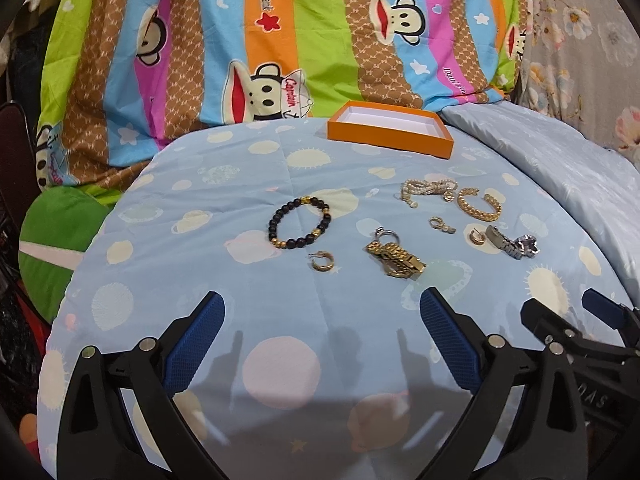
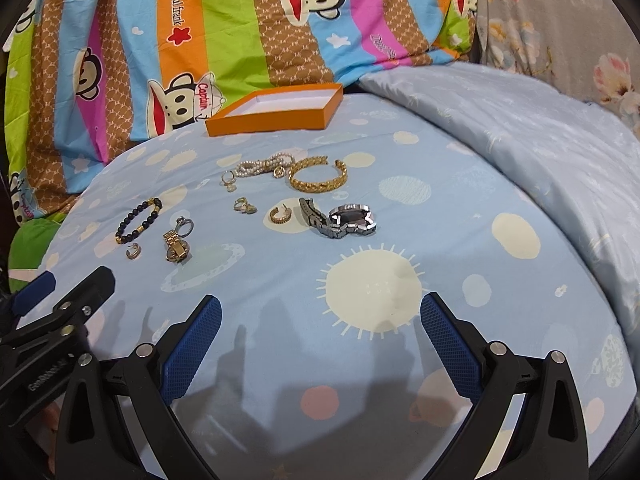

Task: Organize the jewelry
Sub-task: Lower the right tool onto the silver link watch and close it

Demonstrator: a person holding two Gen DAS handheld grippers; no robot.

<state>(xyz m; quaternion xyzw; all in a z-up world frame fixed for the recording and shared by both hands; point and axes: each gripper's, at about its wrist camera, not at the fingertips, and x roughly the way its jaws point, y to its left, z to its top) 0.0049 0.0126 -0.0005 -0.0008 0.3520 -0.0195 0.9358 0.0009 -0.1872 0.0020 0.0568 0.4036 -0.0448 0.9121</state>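
Jewelry lies spread on a light blue bedspread [image 1: 224, 184]. A black bead bracelet [image 1: 300, 220] [image 2: 138, 220], a small gold hoop [image 1: 322, 261], a gold watch [image 1: 396, 260] [image 2: 176, 249] and a silver ring [image 2: 185, 225] lie to the left. A pearl strand [image 1: 428, 190] [image 2: 260, 168], a gold cuff [image 1: 478, 204] [image 2: 318, 178], small earrings [image 2: 245, 205] and a silver watch [image 1: 512, 243] [image 2: 340, 220] lie to the right. An empty orange box [image 1: 390, 132] [image 2: 276, 110] stands behind them. My left gripper [image 1: 320, 312] and right gripper [image 2: 320, 312] are open, short of the jewelry, holding nothing.
A striped cartoon-monkey quilt [image 1: 256, 40] rises behind the box. A pale blue quilt [image 2: 520, 128] is bunched at the right, with floral fabric [image 2: 560, 20] beyond it. The bedspread falls away at the left past a green cushion [image 1: 56, 248].
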